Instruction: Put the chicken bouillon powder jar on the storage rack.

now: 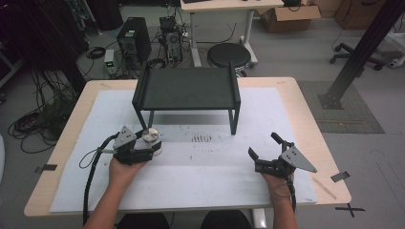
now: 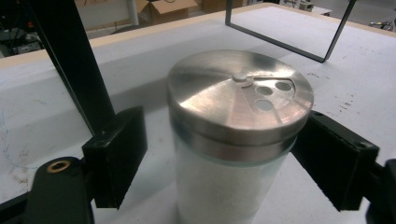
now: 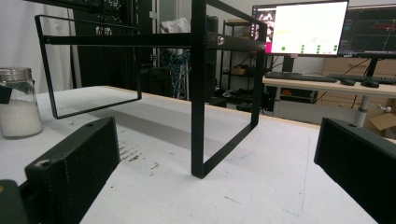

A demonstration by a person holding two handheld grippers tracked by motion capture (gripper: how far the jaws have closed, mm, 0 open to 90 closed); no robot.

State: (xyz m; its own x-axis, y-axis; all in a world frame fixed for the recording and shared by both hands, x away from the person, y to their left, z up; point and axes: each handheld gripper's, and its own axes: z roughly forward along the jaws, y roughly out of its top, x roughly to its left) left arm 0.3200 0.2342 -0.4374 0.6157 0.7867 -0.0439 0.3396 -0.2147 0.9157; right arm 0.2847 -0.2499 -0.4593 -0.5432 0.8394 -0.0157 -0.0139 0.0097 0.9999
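A glass shaker (image 1: 151,135) with a steel perforated lid and white grains inside stands upright on the white mat, by the front left leg of a black metal rack (image 1: 186,88). My left gripper (image 1: 152,144) has a jaw on each side of the shaker (image 2: 238,121). In the left gripper view the right pad (image 2: 336,158) reaches the lid's edge, and a gap stays at the left pad (image 2: 119,156). My right gripper (image 1: 262,144) rests at the front right of the mat, open and empty. The right gripper (image 3: 219,163) faces the rack (image 3: 198,93), with the shaker (image 3: 17,105) far left.
The white mat (image 1: 200,162) covers most of the wooden table (image 1: 296,95). Dark specks (image 1: 201,139) mark the mat in front of the rack. Beyond the table stand a stool (image 1: 228,55), a computer tower (image 1: 133,40) and cables on the floor.
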